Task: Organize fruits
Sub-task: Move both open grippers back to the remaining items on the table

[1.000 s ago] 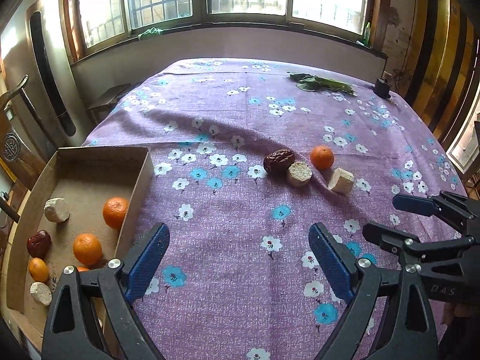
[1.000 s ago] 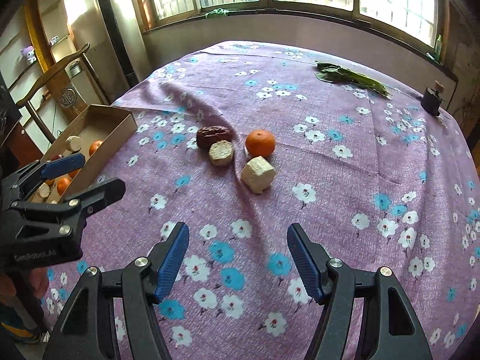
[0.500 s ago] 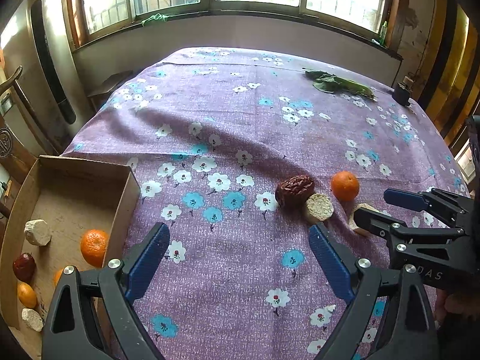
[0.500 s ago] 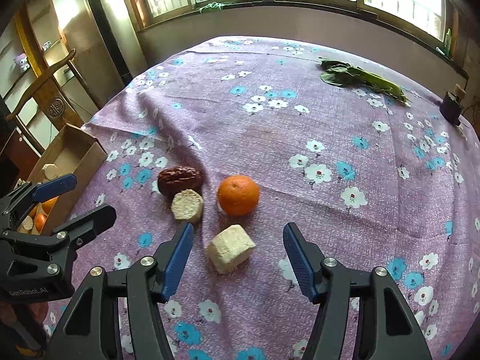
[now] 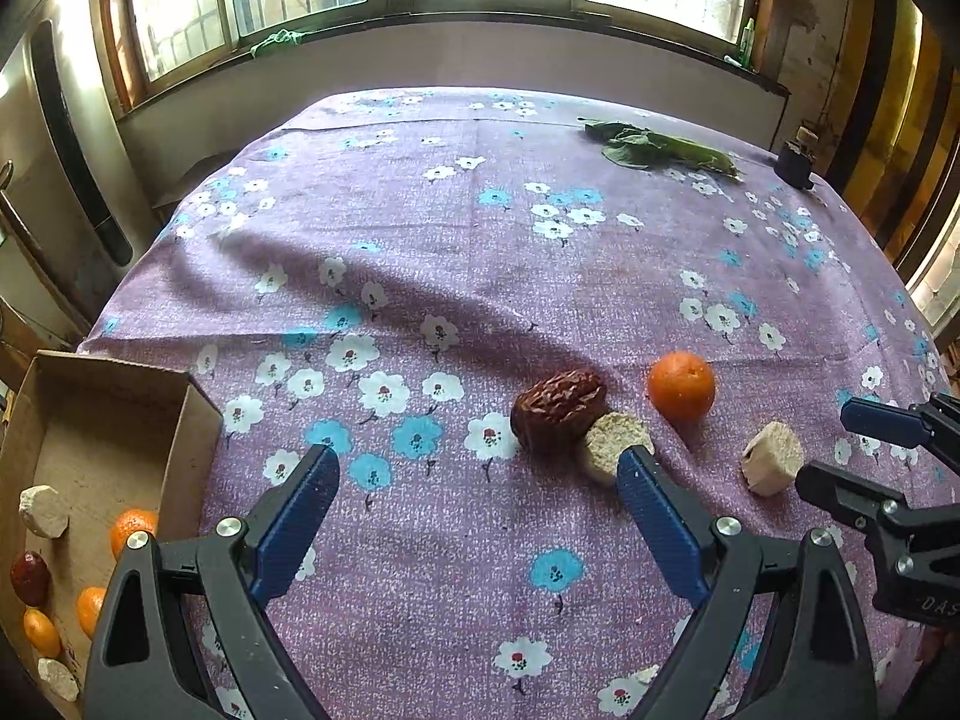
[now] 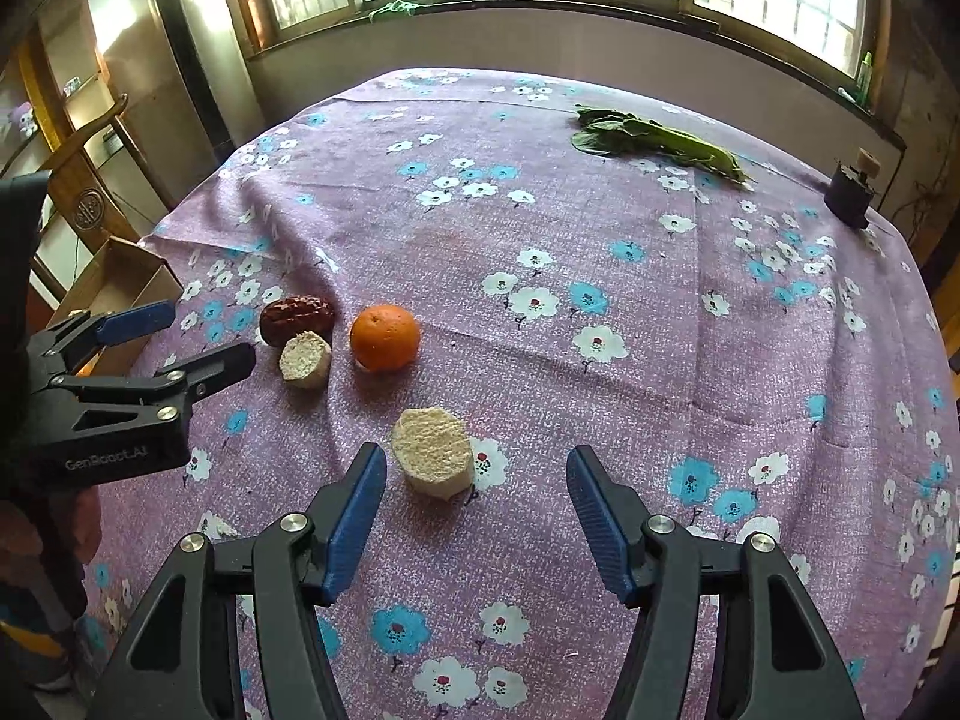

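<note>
Your right gripper has its jaws spread wide, the pale cut chunk just ahead between the tips, nearer the left one. Your left gripper is spread too, gripping nothing. On the counter sit the orange, a wrinkled date touching a second pale chunk (others lie in the cardboard box).

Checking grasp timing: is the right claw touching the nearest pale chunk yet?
Apart. The right wrist view shows the right claw open, with purple cloth visible between each finger and the pale chunk.
</note>
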`<action>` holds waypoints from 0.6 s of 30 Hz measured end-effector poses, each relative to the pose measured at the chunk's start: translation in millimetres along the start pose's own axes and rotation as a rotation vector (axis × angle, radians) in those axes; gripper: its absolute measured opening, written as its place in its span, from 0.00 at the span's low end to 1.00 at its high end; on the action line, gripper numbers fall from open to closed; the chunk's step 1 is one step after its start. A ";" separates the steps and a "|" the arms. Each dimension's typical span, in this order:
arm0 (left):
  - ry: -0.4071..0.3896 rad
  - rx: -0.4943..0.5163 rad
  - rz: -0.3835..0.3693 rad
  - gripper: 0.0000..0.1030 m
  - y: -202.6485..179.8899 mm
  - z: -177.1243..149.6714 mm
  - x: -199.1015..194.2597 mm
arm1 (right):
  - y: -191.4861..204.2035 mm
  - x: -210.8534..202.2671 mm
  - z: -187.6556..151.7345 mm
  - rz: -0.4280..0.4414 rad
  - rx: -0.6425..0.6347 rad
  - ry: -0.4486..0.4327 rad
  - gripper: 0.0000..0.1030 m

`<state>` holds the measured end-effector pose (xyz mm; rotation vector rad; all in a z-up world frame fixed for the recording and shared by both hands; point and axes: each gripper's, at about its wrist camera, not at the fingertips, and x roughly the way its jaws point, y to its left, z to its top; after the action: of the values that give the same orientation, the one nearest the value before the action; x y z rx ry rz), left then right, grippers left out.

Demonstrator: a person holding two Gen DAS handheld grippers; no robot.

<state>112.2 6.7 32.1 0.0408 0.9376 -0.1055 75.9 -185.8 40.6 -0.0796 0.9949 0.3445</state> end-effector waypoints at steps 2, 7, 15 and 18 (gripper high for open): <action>0.005 0.003 -0.008 0.91 -1.2 4.2 6.0 | 0.3 -0.5 1.0 -0.002 -0.003 -0.003 0.65; 0.026 -0.010 -0.012 0.78 0.3 13.9 24.9 | -1.7 3.9 2.3 0.000 0.000 0.010 0.65; 0.018 -0.018 -0.069 0.64 -4.8 22.2 34.0 | 4.1 12.4 3.2 0.015 -0.027 0.031 0.65; 0.022 -0.011 -0.093 0.64 -4.3 19.8 30.5 | 7.5 16.3 2.8 0.011 -0.041 0.041 0.65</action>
<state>145.5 -1.4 19.3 -0.0123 0.9618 -0.1864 83.9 -174.1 29.3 -0.1184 1.0298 0.3749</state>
